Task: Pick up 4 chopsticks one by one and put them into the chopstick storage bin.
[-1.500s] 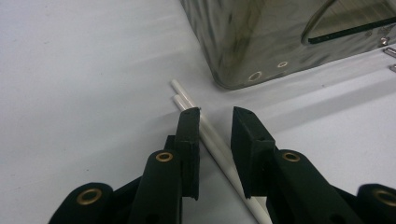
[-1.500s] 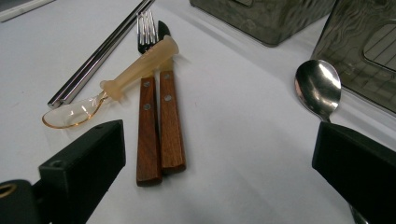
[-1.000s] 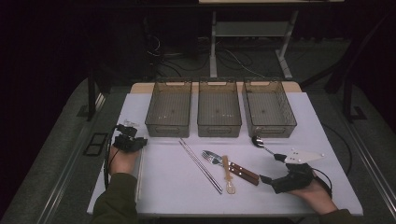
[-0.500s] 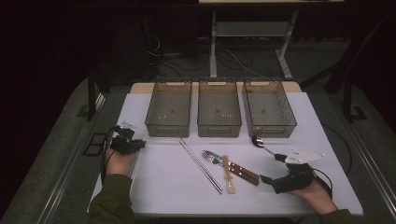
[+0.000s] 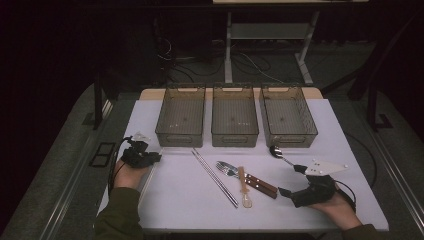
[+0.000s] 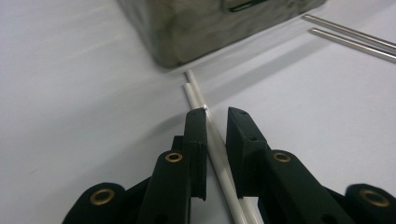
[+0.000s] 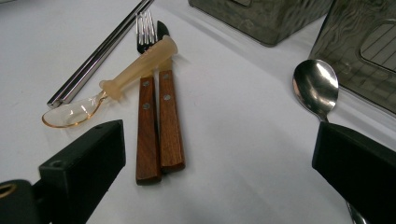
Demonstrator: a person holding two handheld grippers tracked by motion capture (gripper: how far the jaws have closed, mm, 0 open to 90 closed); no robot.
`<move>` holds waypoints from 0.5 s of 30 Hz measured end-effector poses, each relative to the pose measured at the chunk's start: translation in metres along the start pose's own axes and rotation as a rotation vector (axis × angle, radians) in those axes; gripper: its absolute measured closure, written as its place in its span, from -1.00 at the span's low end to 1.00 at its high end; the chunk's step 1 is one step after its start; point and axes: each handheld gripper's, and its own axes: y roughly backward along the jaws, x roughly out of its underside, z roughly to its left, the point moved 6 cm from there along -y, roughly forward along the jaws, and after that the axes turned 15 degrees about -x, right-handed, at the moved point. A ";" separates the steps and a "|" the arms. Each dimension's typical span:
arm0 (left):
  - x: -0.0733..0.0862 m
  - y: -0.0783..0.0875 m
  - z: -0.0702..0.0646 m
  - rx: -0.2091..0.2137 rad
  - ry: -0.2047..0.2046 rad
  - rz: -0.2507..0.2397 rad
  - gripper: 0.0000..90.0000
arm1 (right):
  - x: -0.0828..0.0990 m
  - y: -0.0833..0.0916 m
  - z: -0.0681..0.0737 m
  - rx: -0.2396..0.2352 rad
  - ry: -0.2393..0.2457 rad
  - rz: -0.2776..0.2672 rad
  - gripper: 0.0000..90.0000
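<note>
Behind the cutlery, three bins stand empty.

White chopsticks, brown-handled fork, clear amber spoon, black tool.

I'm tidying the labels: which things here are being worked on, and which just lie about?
In hand:
- left tool, jaws around the white chopsticks
- right tool, open

Lying about:
- metal chopsticks
- fork and knife
- amber spoon
- steel spoon
- three bins
</note>
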 end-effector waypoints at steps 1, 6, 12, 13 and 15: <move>-0.001 0.000 -0.001 0.004 -0.009 -0.002 0.72 | 0.000 0.000 0.000 0.000 0.000 0.000 -0.95; -0.004 -0.003 -0.010 0.034 -0.037 -0.020 0.72 | 0.000 -0.001 0.000 -0.001 0.001 0.002 -0.95; -0.010 -0.008 -0.022 0.077 -0.067 -0.036 0.72 | 0.000 0.000 0.000 -0.001 0.003 -0.001 -0.95; -0.011 -0.008 -0.025 0.082 -0.071 -0.037 0.72 | 0.000 0.000 0.000 0.000 0.003 0.000 -0.95; -0.013 -0.009 -0.031 0.095 -0.094 -0.038 0.73 | 0.000 0.000 0.000 0.000 0.002 -0.001 -0.94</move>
